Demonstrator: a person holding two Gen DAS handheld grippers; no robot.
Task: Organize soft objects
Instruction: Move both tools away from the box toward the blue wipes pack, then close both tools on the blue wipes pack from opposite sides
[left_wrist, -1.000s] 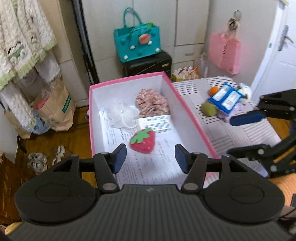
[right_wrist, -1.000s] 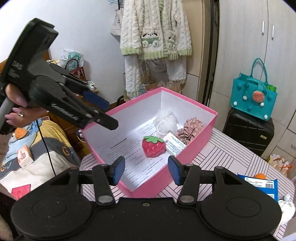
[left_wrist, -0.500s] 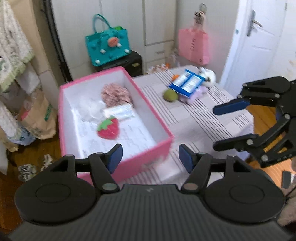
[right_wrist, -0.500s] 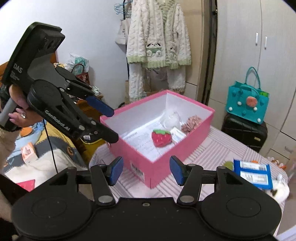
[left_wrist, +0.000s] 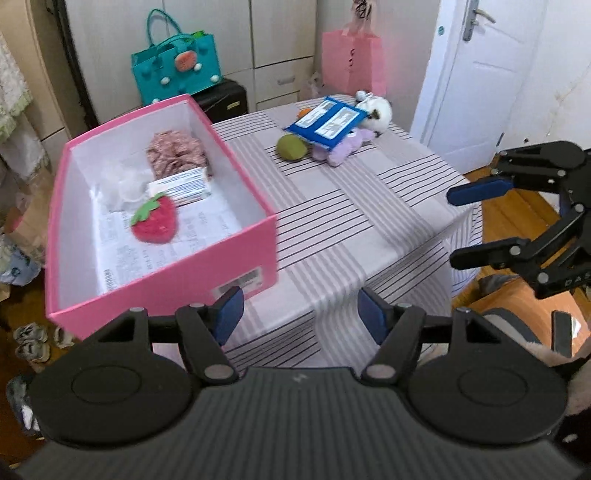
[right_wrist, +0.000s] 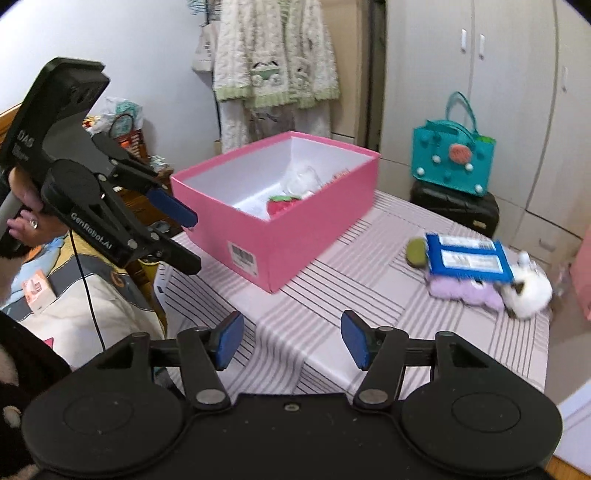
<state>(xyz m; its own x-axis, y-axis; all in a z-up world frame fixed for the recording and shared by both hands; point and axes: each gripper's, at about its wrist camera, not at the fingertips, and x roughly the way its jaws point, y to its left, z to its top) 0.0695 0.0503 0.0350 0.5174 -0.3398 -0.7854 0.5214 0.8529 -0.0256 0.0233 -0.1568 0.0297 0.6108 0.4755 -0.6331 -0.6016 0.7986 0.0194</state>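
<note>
Left wrist view: left hand-held gripper (left_wrist: 299, 312), jaws parted and empty, lately widening, over the near edge of the table (left_wrist: 369, 206) with its striped cloth. Right hand-held gripper (left_wrist: 452, 227) at the right, off the table's corner, jaws apart, nothing between them, likewise just widened.

Pink box (left_wrist: 166, 280), open, at the table's left side. Contents:
- strawberry plush (left_wrist: 155, 219), near middle;
- white card (left_wrist: 181, 182), just beyond the strawberry;
- clear wrapped item (left_wrist: 122, 181), left, kind unclear;
- pink scrunchie (left_wrist: 177, 155), far end;
- printed paper (left_wrist: 199, 229) lining the floor.

Far side of the table, well apart from the box:
- green ball (left_wrist: 291, 146);
- blue packet (left_wrist: 327, 123), lying across a purple plush (left_wrist: 343, 147);
- white plush (left_wrist: 375, 109), touching the packet's far end;
- orange item (left_wrist: 303, 110), mostly hidden.

Right wrist view: same box (right_wrist: 295, 229) at centre, the plush pile at the right. A hand (right_wrist: 22, 214) holds the left hand-held gripper (right_wrist: 190, 240) at the left.

Background: teal bag (left_wrist: 177, 72) on a black case (left_wrist: 225, 99), pink bag (left_wrist: 352, 61), white door (left_wrist: 476, 77), knitted garment (right_wrist: 277, 62) hanging.
</note>
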